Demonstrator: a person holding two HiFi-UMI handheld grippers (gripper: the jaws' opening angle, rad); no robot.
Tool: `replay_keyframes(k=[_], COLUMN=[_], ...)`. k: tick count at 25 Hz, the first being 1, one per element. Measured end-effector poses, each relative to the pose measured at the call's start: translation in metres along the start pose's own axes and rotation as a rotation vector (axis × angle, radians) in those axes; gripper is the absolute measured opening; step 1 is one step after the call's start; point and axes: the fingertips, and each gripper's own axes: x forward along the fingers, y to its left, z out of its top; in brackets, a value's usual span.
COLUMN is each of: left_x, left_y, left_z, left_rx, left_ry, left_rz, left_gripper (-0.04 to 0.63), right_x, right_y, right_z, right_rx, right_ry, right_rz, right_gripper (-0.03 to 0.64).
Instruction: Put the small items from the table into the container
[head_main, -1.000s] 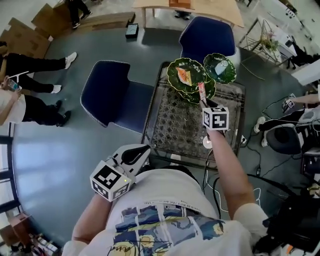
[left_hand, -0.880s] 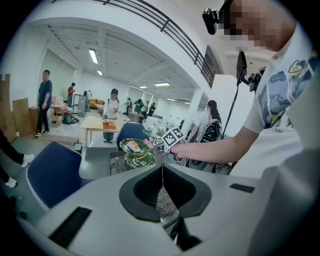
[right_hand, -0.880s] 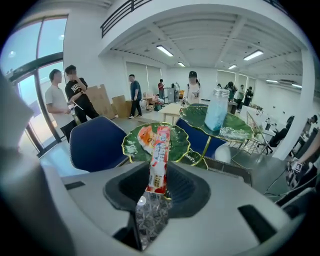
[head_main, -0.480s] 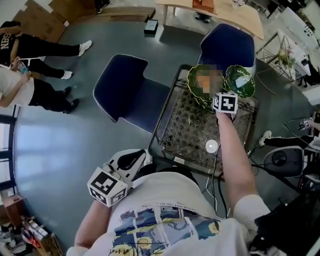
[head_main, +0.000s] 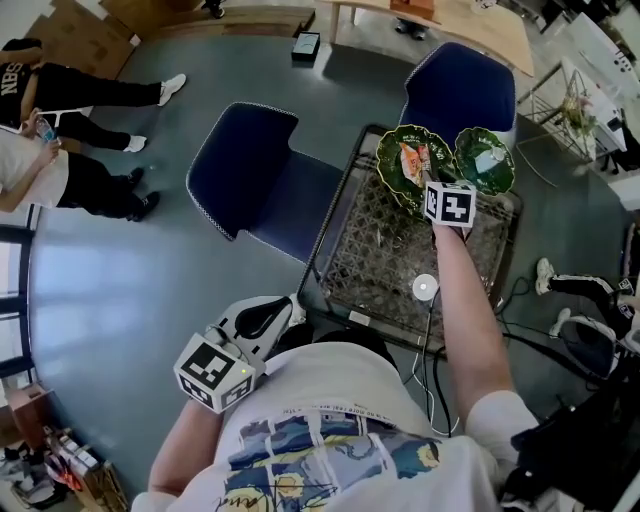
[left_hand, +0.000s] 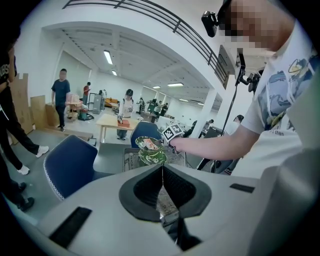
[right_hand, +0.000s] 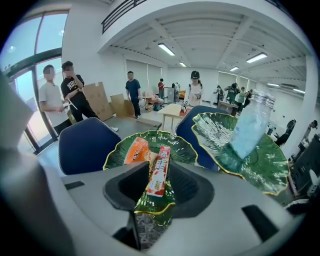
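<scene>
Hanging beside the person's torso, the left gripper (left_hand: 162, 175) has its jaws clenched on nothing. Beyond, the right gripper (right_hand: 158, 189) grasps in its jaws a slim red-and-white snack packet (right_hand: 159, 167) above a green leaf-shaped dish (right_hand: 182, 150) holding an orange packet (right_hand: 134, 150). A clear bottle (right_hand: 250, 125) sits in the neighbouring green dish (right_hand: 260, 172).

Grey floor (head_main: 120, 260), blue chairs (head_main: 245, 165) — wooden table (head_main: 490, 35), strip lights (right_hand: 167, 49)

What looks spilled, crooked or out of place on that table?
Nothing stands out. A left green dish and a right green dish sit at the table's far end; an orange packet lies in the left one, and the right gripper holds a red-and-white stick packet over it. Nothing looks spilled or damaged.
</scene>
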Motion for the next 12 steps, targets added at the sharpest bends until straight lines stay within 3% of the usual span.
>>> replay_keyframes(k=[12], left_x=[0.042], left_y=[-0.05], left_z=[0.012], left_rx=[0.05], left_ry=[0.025], left_rz=[-0.113], left_gripper=[0.009], right_x=[-0.084], right_y=[0.015], right_z=[-0.022], right_rx=[-0.013], right_ry=[-0.089], right_rz=[0.119], right_gripper=[0.112])
